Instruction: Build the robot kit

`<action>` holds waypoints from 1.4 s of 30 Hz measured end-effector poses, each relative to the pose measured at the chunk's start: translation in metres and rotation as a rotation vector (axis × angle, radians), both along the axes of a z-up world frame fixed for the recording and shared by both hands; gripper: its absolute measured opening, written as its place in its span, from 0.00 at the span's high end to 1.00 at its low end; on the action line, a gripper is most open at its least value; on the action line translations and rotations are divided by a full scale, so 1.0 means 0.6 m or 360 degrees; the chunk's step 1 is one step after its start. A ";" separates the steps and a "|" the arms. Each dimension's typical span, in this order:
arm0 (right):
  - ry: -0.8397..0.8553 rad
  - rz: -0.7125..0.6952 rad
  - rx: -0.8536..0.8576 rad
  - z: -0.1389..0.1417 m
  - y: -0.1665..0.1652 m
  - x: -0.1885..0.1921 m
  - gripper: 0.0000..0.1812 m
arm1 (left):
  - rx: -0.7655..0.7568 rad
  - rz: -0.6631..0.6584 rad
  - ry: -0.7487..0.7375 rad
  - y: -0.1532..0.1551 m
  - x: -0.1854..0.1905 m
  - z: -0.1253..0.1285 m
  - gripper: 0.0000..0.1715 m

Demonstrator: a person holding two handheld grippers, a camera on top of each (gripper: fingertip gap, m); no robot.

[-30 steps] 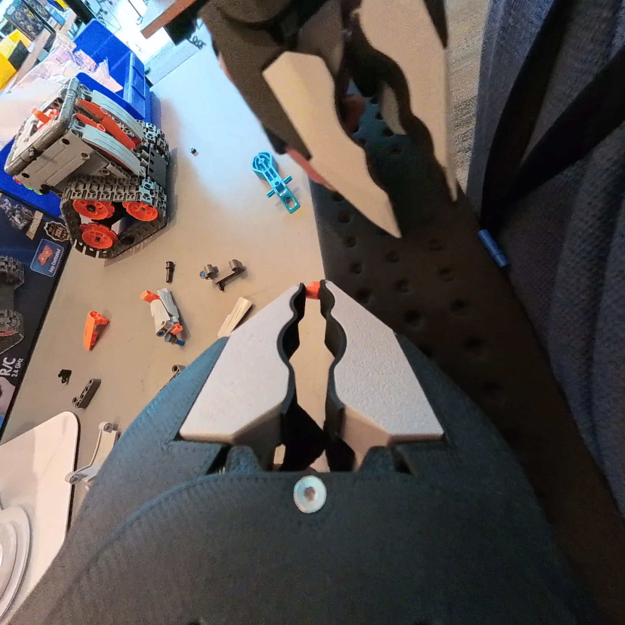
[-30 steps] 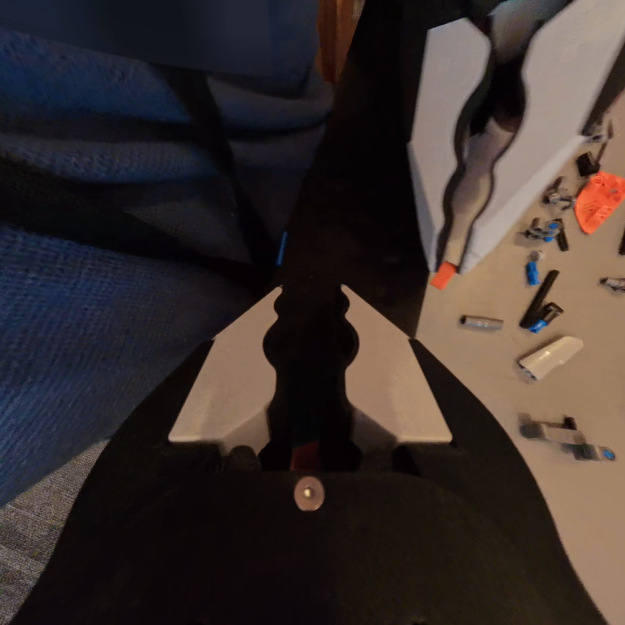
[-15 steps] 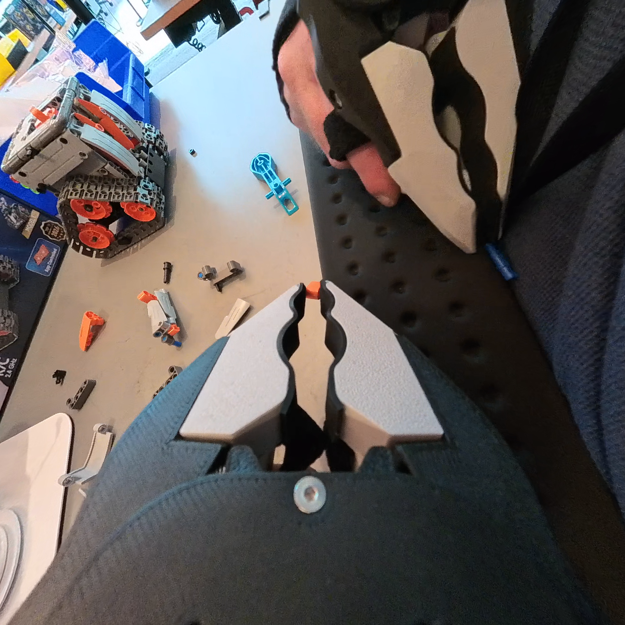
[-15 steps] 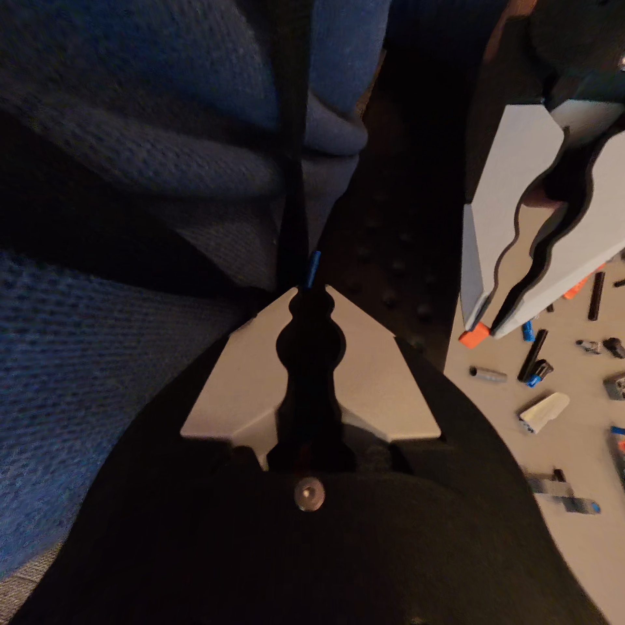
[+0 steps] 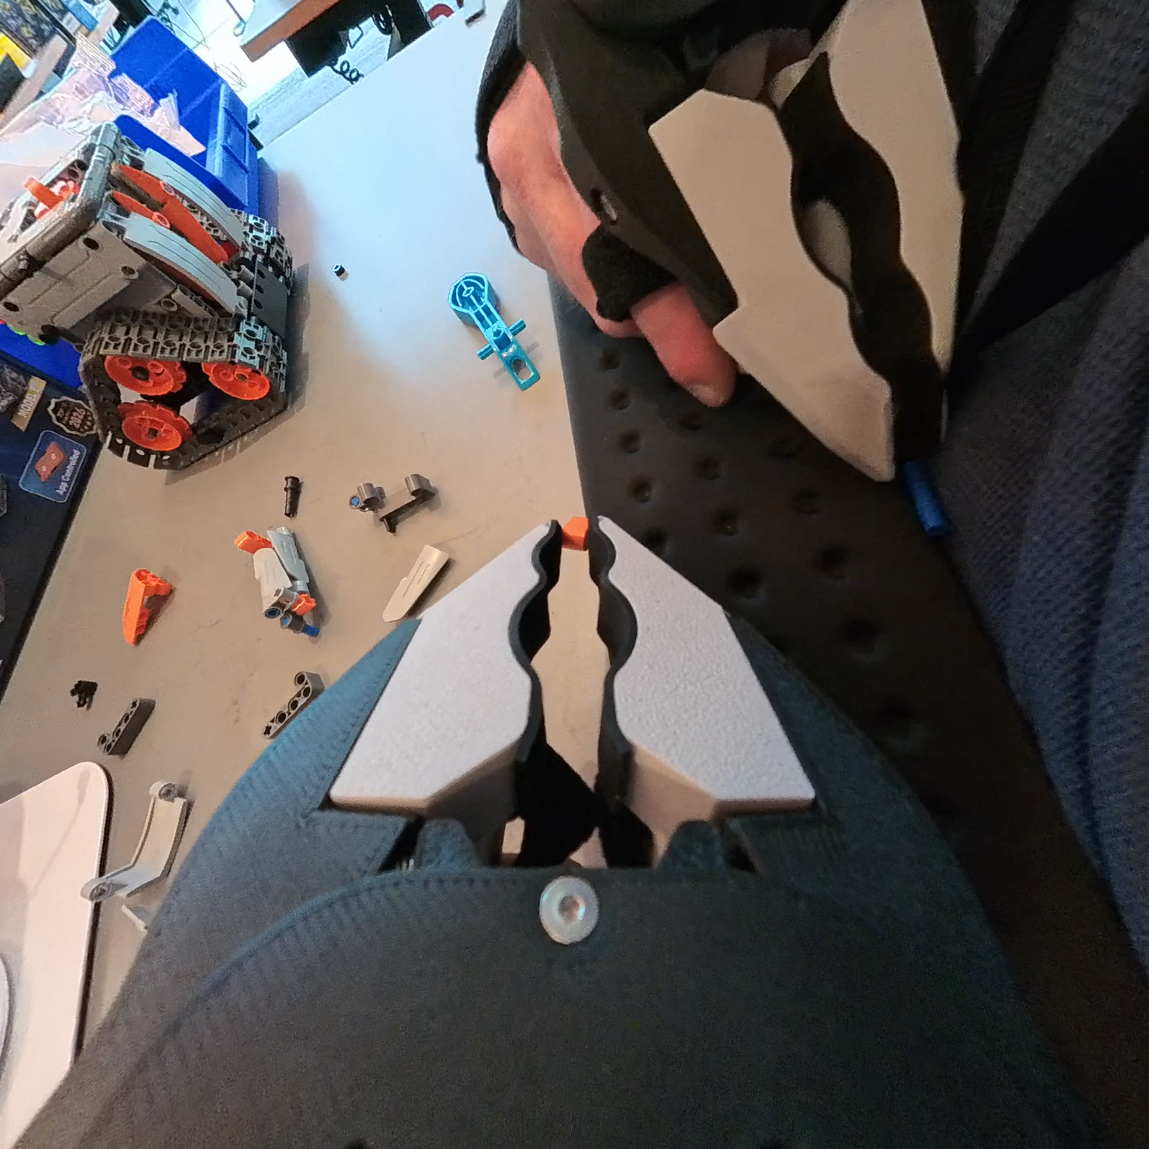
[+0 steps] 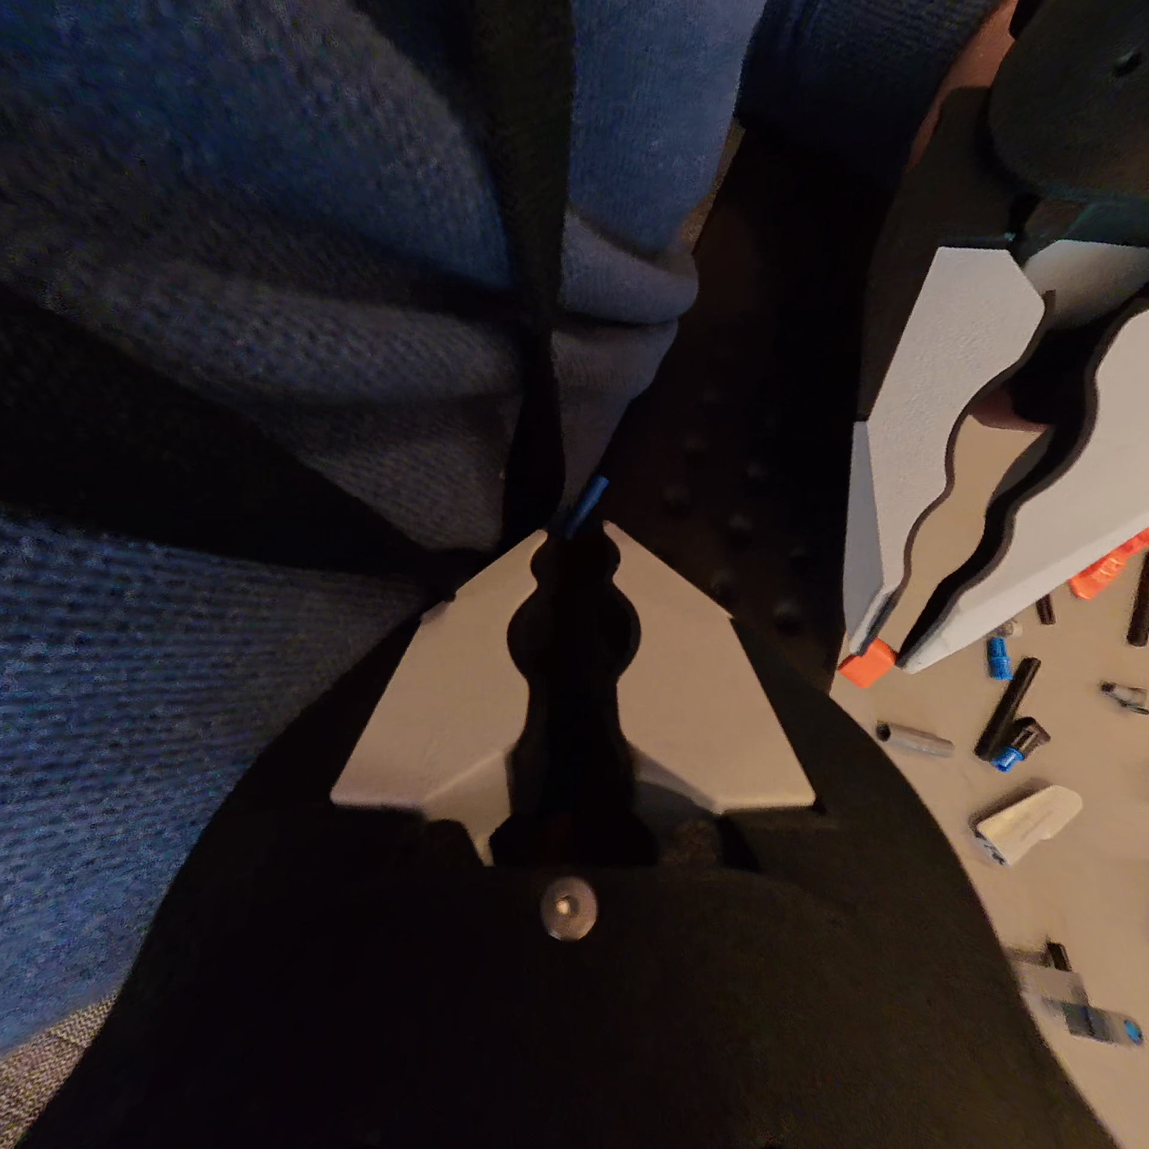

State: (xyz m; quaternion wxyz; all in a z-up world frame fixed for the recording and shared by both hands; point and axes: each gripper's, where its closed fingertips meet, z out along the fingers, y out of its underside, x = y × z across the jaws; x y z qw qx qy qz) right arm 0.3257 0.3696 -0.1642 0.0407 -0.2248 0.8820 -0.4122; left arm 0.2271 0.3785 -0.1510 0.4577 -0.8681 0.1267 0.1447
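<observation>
At twelve o'clock of the left gripper (image 5: 575, 536), a small orange piece (image 5: 576, 535) sits pinched in its nearly closed tips, while the right gripper (image 6: 575, 528) stands slightly parted, tips at a blue pin (image 6: 584, 505) lying against dark blue fabric (image 6: 249, 311), not yet gripped.

A small orange piece (image 5: 576, 535) sat between pale grey fingers (image 5: 454, 671), a blue pin (image 6: 583, 505) lay against blue-grey knit fabric (image 6: 217, 261), the black strip (image 5: 746, 516) was dotted with holes, and the beige worktop (image 5: 398, 205) bore a turquoise part (image 5: 491, 323) and a grey, orange-wheeled tracked model (image 5: 155, 323).

A pale table (image 5: 385, 205) carried a tracked toy vehicle (image 5: 149, 298), a turquoise lever piece (image 5: 491, 323) and scattered small building parts (image 5: 280, 572).
</observation>
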 end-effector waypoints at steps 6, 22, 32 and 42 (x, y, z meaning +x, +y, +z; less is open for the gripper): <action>0.0073 0.0022 0.0030 -0.009 -0.017 0.002 0.95 | -0.0009 -0.0005 -0.0001 0.001 0.002 -0.002 0.96; -0.0012 -0.0263 -0.0026 0.003 -0.039 -0.028 0.99 | 0.0012 0.0033 -0.0022 -0.002 -0.006 0.002 0.96; 0.0028 -0.0563 -0.0044 0.008 -0.004 -0.146 0.99 | 0.0008 0.0178 -0.0074 -0.017 -0.027 0.001 0.96; 0.0075 -0.0661 0.0216 -0.040 0.044 -0.234 0.99 | -0.0228 0.0435 -0.0152 -0.033 -0.075 -0.049 0.96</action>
